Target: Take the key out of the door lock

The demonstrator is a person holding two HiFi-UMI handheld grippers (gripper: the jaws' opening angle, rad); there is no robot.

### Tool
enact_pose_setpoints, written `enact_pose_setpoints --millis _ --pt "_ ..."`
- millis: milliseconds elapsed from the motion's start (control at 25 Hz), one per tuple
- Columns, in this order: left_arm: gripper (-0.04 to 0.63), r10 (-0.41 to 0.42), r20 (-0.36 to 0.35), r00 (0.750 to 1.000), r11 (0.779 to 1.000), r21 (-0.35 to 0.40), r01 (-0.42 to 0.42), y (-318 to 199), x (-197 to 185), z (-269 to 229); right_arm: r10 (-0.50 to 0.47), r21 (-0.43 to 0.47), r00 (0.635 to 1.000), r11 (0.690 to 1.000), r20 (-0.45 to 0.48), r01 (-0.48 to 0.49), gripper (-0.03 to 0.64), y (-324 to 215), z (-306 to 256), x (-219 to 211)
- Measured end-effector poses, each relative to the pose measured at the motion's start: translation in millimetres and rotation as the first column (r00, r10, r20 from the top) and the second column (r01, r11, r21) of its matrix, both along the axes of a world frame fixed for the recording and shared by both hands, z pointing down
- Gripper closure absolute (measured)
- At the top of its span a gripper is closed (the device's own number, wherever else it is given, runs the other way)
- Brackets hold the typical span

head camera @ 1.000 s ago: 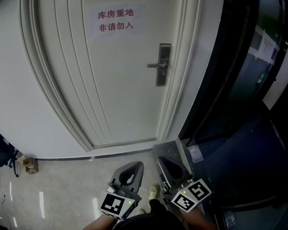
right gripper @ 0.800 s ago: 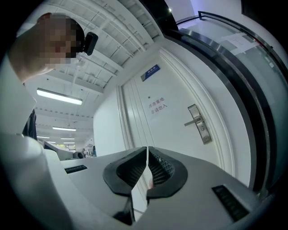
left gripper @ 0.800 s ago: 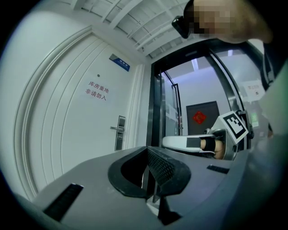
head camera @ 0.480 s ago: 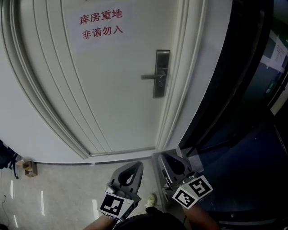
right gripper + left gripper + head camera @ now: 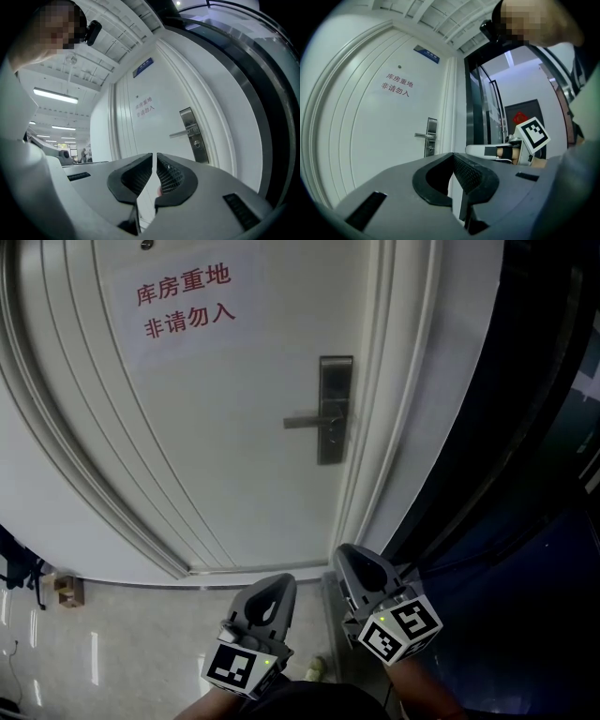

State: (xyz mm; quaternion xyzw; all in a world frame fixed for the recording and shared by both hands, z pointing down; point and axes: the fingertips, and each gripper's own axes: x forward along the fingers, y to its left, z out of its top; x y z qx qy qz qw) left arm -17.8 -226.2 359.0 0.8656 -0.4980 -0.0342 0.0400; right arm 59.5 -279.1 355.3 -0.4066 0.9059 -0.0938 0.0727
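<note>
closing in on the door, both grippers empty
over the last second the door (image 5: pixel 234 446) has drawn nearer and its lock plate (image 5: pixel 335 395) now sits mid-view. the key should be below the handle (image 5: pixel 305 421), but is too small to make out. the left gripper (image 5: pixel 275 585) and right gripper (image 5: pixel 355 561) hang low and near, jaws together on nothing, so the reach is still ahead.

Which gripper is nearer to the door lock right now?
Right. In the head view the right gripper sits almost straight below the door lock; the left gripper is lower and further left. Neither touches it; both are well short.
</note>
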Motion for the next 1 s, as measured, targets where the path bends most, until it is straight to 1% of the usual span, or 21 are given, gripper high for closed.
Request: enact_pose_setpoints --millis 160,280,400,520,560,600,640,720,800,1000 --pt "0.589 -0.008 0.011 1.000 1.000 -0.012 0.008 -24 3 4 0.014 0.006 0.999 1.000 -0.044 -0.013 0.598 -22 6 2" --pt "0.589 0.001 0.017 1.000 1.000 -0.014 -0.001 -41 5 7 0.034 0.022 0.997 0.999 -0.074 -0.032 0.598 -43 12 4" --pt "0.589 0.028 0.024 0.999 1.000 -0.007 -0.027 -59 9 9 0.071 0.043 0.991 0.997 -0.113 -0.067 0.598 -72 15 6" --pt "0.589 0.053 0.020 0.998 0.999 -0.005 -0.053 -78 9 9 0.136 0.069 0.978 0.990 -0.159 -0.126 0.594 -113 17 6" --pt "0.589 0.060 0.018 0.998 0.998 -0.005 -0.060 -84 7 9 0.160 0.079 0.972 0.986 -0.175 -0.148 0.570 -129 16 6" --pt "0.589 0.066 0.017 0.998 0.998 -0.006 -0.066 -90 6 8 0.181 0.088 0.965 0.982 -0.191 -0.167 0.527 -144 15 5" --pt "0.589 0.072 0.015 0.997 0.997 -0.006 -0.072 -97 3 8 0.201 0.095 0.958 0.978 -0.206 -0.184 0.507 -160 15 4" --pt "0.589 0.079 0.011 0.997 0.997 -0.007 -0.079 -111 -2 8 0.233 0.102 0.944 0.971 -0.233 -0.215 0.490 -190 16 0" --pt "0.589 0.081 0.005 0.997 0.997 -0.012 -0.081 -123 -8 10 0.256 0.089 0.934 0.966 -0.249 -0.241 0.472 -215 22 -3" --pt "0.589 0.082 -0.005 0.997 0.996 -0.031 -0.082 -152 -21 17 0.304 0.058 0.915 0.952 -0.264 -0.300 0.443 -260 34 -4"
